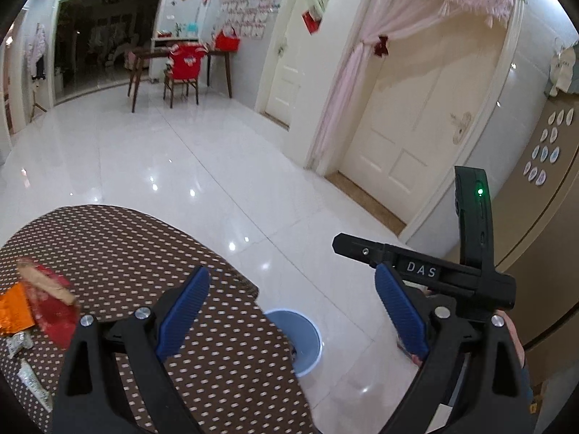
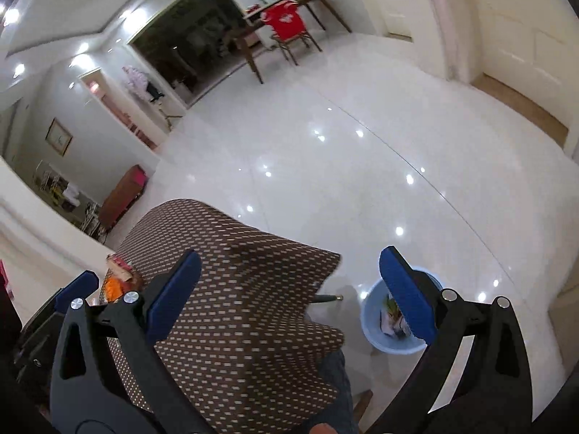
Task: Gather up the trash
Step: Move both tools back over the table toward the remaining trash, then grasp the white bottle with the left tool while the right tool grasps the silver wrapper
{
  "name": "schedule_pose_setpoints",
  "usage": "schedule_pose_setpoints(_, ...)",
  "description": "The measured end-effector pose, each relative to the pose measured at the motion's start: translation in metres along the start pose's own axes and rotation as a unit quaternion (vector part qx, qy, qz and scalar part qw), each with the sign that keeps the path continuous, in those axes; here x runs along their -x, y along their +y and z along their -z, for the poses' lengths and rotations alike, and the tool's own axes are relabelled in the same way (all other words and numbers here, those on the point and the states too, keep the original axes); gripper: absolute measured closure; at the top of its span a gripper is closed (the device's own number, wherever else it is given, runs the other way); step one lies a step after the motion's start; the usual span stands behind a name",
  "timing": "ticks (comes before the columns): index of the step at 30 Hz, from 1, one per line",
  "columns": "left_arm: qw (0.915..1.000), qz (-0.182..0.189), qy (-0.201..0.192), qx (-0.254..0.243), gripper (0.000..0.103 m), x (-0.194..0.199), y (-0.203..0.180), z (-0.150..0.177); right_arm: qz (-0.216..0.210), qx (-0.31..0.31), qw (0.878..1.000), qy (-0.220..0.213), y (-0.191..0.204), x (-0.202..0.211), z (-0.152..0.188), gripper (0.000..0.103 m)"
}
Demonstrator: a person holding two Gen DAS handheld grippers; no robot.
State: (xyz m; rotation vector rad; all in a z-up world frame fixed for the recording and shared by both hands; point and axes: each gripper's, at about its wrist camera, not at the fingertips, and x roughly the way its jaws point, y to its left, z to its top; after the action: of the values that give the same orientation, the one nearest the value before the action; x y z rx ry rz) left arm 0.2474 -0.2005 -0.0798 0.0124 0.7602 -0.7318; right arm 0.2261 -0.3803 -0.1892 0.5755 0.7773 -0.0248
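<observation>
The bench (image 1: pixel 144 253) fills the view from 6 to 9 o'clock in the left wrist view. Wrappers (image 1: pixel 39 303) lie on it at 9 o'clock. A bin (image 2: pixel 394 325) stands on the floor (image 2: pixel 343 166) just beside the bench edge, at 4 o'clock, with trash (image 2: pixel 392 316) in it. A chair (image 1: pixel 182 72) and doors (image 1: pixel 409 108) stand far off at 12.

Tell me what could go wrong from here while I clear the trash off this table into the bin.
1. The blue bin sits on the floor partly under the table edge, so dropped wrappers may miss.
2. The red wrapper and orange wrapper overlap; a pinch might lift only one.
</observation>
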Motion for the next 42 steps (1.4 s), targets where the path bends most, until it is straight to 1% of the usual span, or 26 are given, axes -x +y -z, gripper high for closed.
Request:
schedule_pose_setpoints(4, 0.9996, -0.014, -0.024, 0.009, 0.012, 0.029, 0.021, 0.007, -0.014, 0.033, 0.999, 0.001, 0.036, -0.001, 0.0, 0.006)
schedule_pose_setpoints(7, 0.9985, -0.029, -0.041, 0.023, 0.012, 0.053, 0.039, 0.014, -0.026, 0.066, 0.997, 0.005, 0.07, -0.005, 0.002, 0.006)
schedule_pose_setpoints(10, 0.996, -0.051, -0.062, 0.038, 0.012, 0.077, 0.058, 0.02, -0.041, 0.096, 0.994, 0.012, 0.1, -0.012, 0.008, 0.006)
schedule_pose_setpoints(14, 0.9893, -0.094, -0.092, 0.062, 0.012, 0.113, 0.092, 0.033, -0.057, 0.137, 0.988, 0.031, 0.139, -0.028, 0.019, 0.006)
schedule_pose_setpoints(17, 0.9816, -0.127, -0.111, 0.089, 0.012, 0.134, 0.121, 0.042, -0.067, 0.167, 0.982, 0.047, 0.17, -0.043, 0.028, 0.006)
schedule_pose_setpoints(19, 0.9753, -0.147, -0.124, 0.108, 0.012, 0.146, 0.138, 0.047, -0.074, 0.185, 0.978, 0.058, 0.188, -0.053, 0.034, 0.006)
schedule_pose_setpoints(22, 0.9617, -0.185, -0.142, 0.144, 0.012, 0.168, 0.167, 0.063, -0.086, 0.223, 0.968, 0.079, 0.219, -0.07, 0.05, 0.006)
schedule_pose_setpoints(25, 0.9504, -0.218, -0.143, 0.169, 0.012, 0.184, 0.192, 0.075, -0.097, 0.255, 0.957, 0.099, 0.24, -0.085, 0.066, 0.006)
schedule_pose_setpoints(26, 0.9443, -0.235, -0.141, 0.183, 0.012, 0.19, 0.204, 0.084, -0.105, 0.271, 0.951, 0.108, 0.252, -0.091, 0.074, 0.006)
schedule_pose_setpoints(28, 0.9351, -0.258, -0.139, 0.2, 0.012, 0.197, 0.22, 0.094, -0.118, 0.3, 0.938, 0.125, 0.274, -0.102, 0.091, 0.006)
schedule_pose_setpoints(29, 0.9283, -0.272, -0.137, 0.213, 0.012, 0.204, 0.234, 0.103, -0.122, 0.312, 0.933, 0.132, 0.282, -0.107, 0.097, 0.006)
schedule_pose_setpoints(32, 0.914, -0.299, -0.13, 0.242, 0.012, 0.215, 0.257, 0.125, -0.128, 0.35, 0.916, 0.15, 0.308, -0.124, 0.121, 0.006)
schedule_pose_setpoints(34, 0.9057, -0.317, -0.119, 0.255, 0.012, 0.219, 0.273, 0.138, -0.127, 0.37, 0.906, 0.163, 0.32, -0.137, 0.137, 0.006)
schedule_pose_setpoints(37, 0.8964, -0.34, -0.104, 0.264, 0.012, 0.224, 0.286, 0.152, -0.13, 0.396, 0.892, 0.177, 0.336, -0.151, 0.16, 0.006)
schedule_pose_setpoints(39, 0.8916, -0.351, -0.096, 0.269, 0.012, 0.223, 0.293, 0.158, -0.125, 0.42, 0.88, 0.182, 0.345, -0.16, 0.177, 0.007)
schedule_pose_setpoints(40, 0.8893, -0.356, -0.091, 0.272, 0.012, 0.222, 0.298, 0.162, -0.124, 0.43, 0.875, 0.184, 0.35, -0.164, 0.184, 0.011)
schedule_pose_setpoints(41, 0.8873, -0.361, -0.088, 0.274, 0.012, 0.221, 0.3, 0.165, -0.124, 0.444, 0.868, 0.187, 0.354, -0.168, 0.192, 0.019)
schedule_pose_setpoints(42, 0.8856, -0.364, -0.084, 0.276, 0.012, 0.219, 0.303, 0.167, -0.122, 0.45, 0.864, 0.189, 0.358, -0.173, 0.198, 0.024)
